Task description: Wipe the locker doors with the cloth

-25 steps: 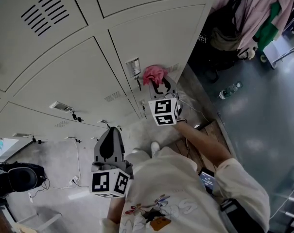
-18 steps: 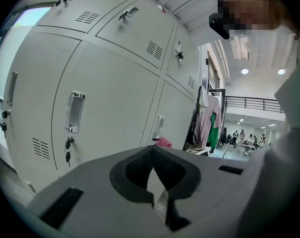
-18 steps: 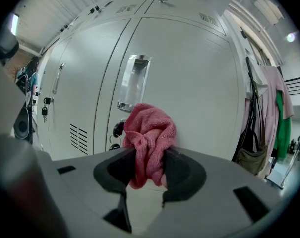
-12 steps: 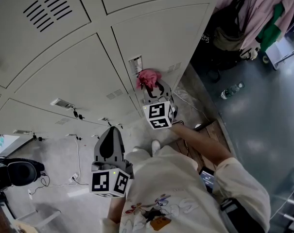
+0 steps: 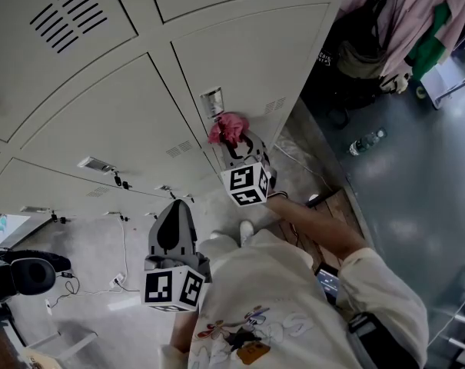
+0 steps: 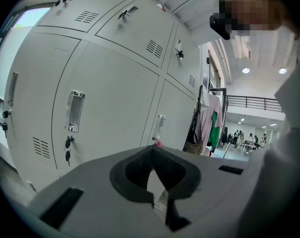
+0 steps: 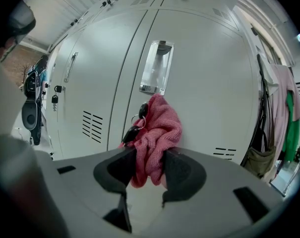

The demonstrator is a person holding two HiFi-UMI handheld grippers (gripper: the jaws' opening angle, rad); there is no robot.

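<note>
As the right gripper [image 7: 149, 170] slid left along the locker door [image 7: 209, 98], the cloth [image 7: 154, 133] clamped between its jaws reached the keys [image 7: 134, 127] just ahead; wiping continued, the left gripper [image 6: 154, 182] closed, empty.

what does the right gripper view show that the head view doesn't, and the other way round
Only the right gripper view: keys hanging against the pink cloth that the right claw clamps. Only the head view: the left claw, apart from the locker doors, and a bottle on the floor. Both: the cloth, the recessed handle, hanging clothes.
</note>
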